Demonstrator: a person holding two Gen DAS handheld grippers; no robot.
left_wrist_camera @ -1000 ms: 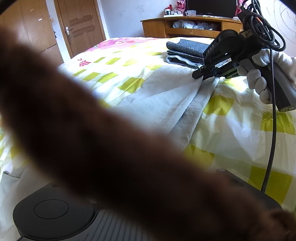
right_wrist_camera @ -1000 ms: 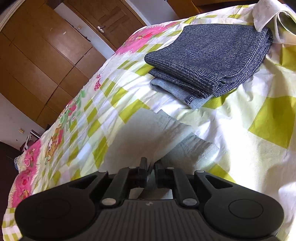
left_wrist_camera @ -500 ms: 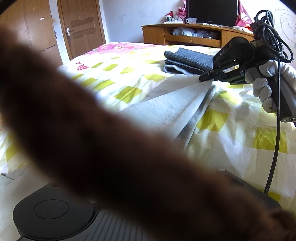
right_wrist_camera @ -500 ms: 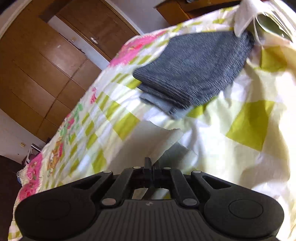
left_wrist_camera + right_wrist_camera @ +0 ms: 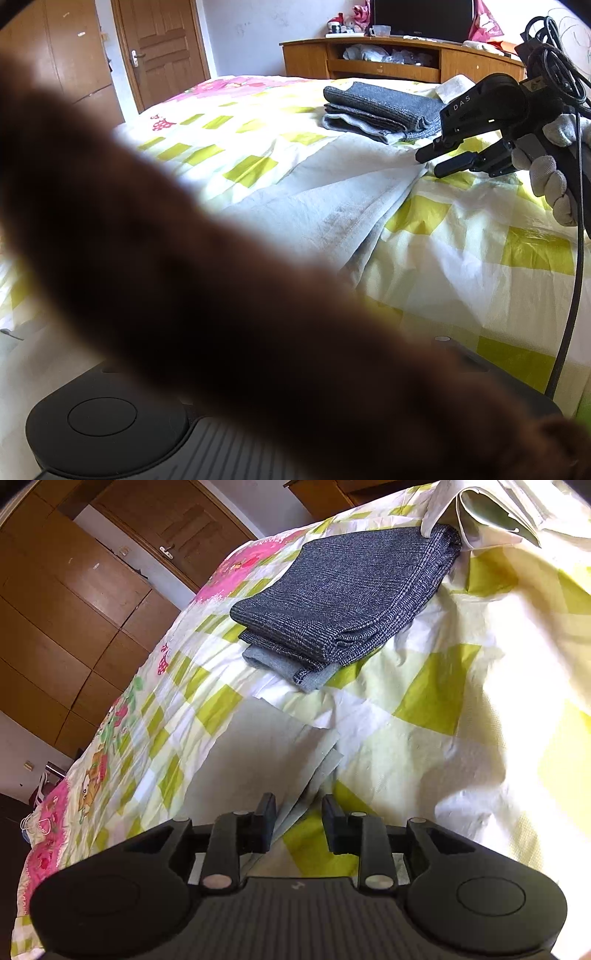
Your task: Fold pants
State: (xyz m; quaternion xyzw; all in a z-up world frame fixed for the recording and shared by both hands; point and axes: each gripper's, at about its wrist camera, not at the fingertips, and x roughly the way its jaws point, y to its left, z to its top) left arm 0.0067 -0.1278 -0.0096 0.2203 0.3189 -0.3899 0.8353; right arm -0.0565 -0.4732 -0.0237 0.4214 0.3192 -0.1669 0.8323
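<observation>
Light grey pants (image 5: 332, 206) lie stretched along the yellow-checked bed. Their far end (image 5: 280, 771) rests flat just ahead of my right gripper (image 5: 299, 812). That gripper is open, its fingers apart with nothing between them, and it hovers low over the pants' end (image 5: 428, 164) in a white-gloved hand (image 5: 554, 184). A blurred brown strand (image 5: 221, 295) crosses the left wrist view. It hides my left gripper's fingers, and only the black body (image 5: 103, 424) shows.
A stack of folded dark grey pants (image 5: 347, 598) sits farther up the bed, with a folded white item (image 5: 491, 513) behind it. A black cable (image 5: 569, 295) hangs from the right gripper. A wooden cabinet (image 5: 388, 62) and a door (image 5: 159, 48) stand beyond the bed.
My right gripper was shut on the pants' end and held it up. Now it has opened and the end lies flat on the bed. The left view is unchanged.
</observation>
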